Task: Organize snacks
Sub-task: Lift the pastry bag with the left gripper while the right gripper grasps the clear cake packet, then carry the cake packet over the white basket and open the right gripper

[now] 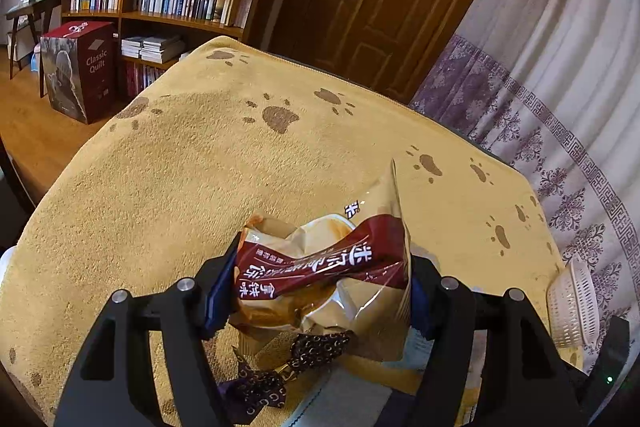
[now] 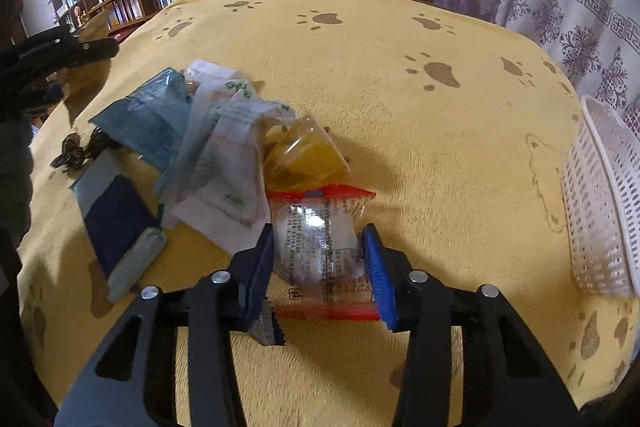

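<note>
Left gripper angled down over yellow cloth, pads clamping brown-and-maroon snack bag, lifted clear. Right gripper pitched steeply down, blue pads pressing clear red-edged packet lying on cloth, snack pile just beyond, white basket at right.

My left jaws hold a crumpled tan-and-maroon packet above the cloth. My right jaws flank a clear red-edged packet lying flat, near the snack pile. Far right: white basket, tilted.
</note>
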A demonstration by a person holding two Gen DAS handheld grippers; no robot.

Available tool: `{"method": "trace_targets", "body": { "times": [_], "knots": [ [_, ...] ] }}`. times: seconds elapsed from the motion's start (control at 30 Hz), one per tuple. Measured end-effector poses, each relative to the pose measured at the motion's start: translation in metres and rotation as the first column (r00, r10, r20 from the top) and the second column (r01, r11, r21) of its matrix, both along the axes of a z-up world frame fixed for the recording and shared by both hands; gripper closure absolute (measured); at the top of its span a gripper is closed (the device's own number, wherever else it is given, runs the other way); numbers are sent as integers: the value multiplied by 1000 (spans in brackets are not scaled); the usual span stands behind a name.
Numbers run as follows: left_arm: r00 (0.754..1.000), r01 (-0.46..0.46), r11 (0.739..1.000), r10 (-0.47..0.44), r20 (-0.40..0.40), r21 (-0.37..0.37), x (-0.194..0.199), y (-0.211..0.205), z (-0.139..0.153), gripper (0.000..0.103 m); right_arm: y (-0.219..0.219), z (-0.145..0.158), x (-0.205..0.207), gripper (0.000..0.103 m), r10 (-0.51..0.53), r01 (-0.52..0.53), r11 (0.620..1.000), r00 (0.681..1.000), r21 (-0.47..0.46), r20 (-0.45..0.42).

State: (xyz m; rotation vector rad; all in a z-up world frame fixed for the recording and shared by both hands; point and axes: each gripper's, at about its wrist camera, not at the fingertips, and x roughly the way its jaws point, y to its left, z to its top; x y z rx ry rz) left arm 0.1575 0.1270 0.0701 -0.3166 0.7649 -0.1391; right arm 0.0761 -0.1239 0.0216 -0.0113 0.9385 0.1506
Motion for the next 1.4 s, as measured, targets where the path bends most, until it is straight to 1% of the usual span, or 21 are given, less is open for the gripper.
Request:
{"method": "trace_targets", "body": {
  "times": [0.27, 0.47, 0.57, 0.67, 0.87, 1.1, 1.2, 1.4],
  "knots": [
    [1000, 12, 1000, -12, -5, 10, 0, -5, -2, 35, -21, 11, -33, 61, -59, 57, 996, 998, 74, 20],
    [1000, 26, 999, -26, 1, 19, -2, -9, -2, 35, -39, 34, -53, 61, -113, 104, 988, 990, 116, 79],
    [999, 33, 999, -33, 8, 16, -3, -10, -1, 35, -52, 48, -61, 61, -154, 139, 982, 981, 131, 119],
    [999, 43, 999, -43, 16, 19, -6, -13, 0, 35, -68, 61, -65, 61, -211, 191, 972, 966, 136, 152],
    [998, 64, 998, -65, 27, 26, -10, -20, 2, 35, -97, 80, -71, 61, -322, 309, 946, 921, 93, 219],
    [997, 74, 997, -75, 30, 33, -11, -24, 2, 34, -129, 91, -73, 61, -412, 413, 909, 871, 57, 267],
    [997, 77, 996, -78, 28, 38, -11, -26, 1, 35, -143, 91, -71, 61, -451, 459, 888, 849, 36, 275],
    [996, 86, 995, -87, 27, 49, -12, -30, 0, 35, -177, 77, -55, 61, -522, 531, 847, 820, 30, 232]
  ]
}}
